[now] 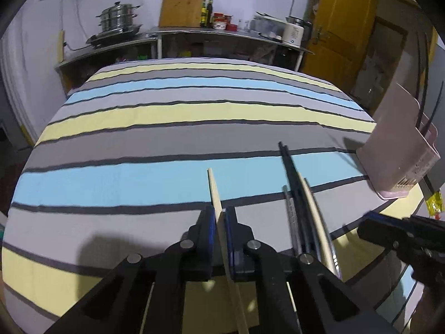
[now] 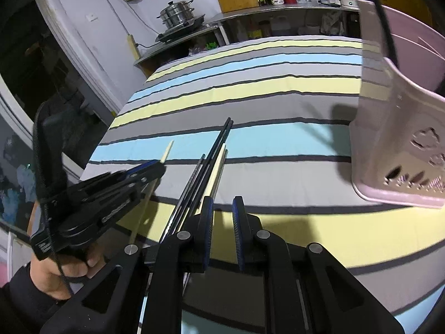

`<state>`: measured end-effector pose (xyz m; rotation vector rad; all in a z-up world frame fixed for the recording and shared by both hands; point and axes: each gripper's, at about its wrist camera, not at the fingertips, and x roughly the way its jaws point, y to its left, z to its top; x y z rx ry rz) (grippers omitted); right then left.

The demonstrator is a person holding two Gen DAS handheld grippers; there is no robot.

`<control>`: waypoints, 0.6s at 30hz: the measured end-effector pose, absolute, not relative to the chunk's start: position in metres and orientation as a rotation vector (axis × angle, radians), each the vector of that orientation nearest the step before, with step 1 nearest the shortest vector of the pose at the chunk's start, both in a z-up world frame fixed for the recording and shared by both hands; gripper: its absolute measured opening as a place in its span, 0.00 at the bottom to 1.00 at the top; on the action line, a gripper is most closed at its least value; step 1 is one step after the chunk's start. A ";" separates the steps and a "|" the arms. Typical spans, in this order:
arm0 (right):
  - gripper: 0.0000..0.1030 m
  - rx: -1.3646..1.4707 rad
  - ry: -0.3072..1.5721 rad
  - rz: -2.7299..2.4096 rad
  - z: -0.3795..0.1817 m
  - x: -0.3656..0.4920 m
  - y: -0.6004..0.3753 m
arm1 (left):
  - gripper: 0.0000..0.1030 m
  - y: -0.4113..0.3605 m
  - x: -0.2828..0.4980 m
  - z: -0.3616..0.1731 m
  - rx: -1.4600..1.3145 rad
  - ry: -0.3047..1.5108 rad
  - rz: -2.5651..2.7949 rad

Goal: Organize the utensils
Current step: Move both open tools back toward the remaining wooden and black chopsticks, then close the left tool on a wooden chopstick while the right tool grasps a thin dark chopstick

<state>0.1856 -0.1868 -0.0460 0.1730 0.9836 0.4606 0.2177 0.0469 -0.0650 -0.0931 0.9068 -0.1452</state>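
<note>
My left gripper [image 1: 220,212] is shut on a pale wooden chopstick [image 1: 214,186], whose tip sticks out ahead of the pads, a little above the striped tablecloth [image 1: 167,144]. To its right lies a bundle of chopsticks [image 1: 299,203]: black, metal and pale ones. The same bundle of chopsticks [image 2: 207,167] runs just left of my right gripper [image 2: 223,203], which is open with nothing between its fingers. A pink utensil holder [image 2: 395,139] stands at the right, also seen as the pink utensil holder [image 1: 395,144] with black chopsticks [image 1: 422,103] standing in it. The left gripper [image 2: 155,167] shows in the right wrist view, held by a hand [image 2: 55,275].
Behind the table runs a metal counter [image 1: 194,32] with a steamer pot [image 1: 118,18], a wooden cutting board [image 1: 182,4], bottles and a white kettle [image 1: 293,33]. A yellow door [image 1: 342,27] is at the back right. A small yellow packet [image 1: 434,203] lies beside the holder.
</note>
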 end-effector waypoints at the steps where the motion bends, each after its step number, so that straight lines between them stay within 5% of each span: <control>1: 0.14 0.172 0.985 0.460 -0.046 0.188 -0.185 | 0.08 0.051 0.216 -0.065 -0.103 0.910 -0.139; 18: 0.14 0.052 1.010 0.400 -0.060 0.235 -0.155 | 0.08 0.068 0.211 -0.067 -0.146 0.901 -0.131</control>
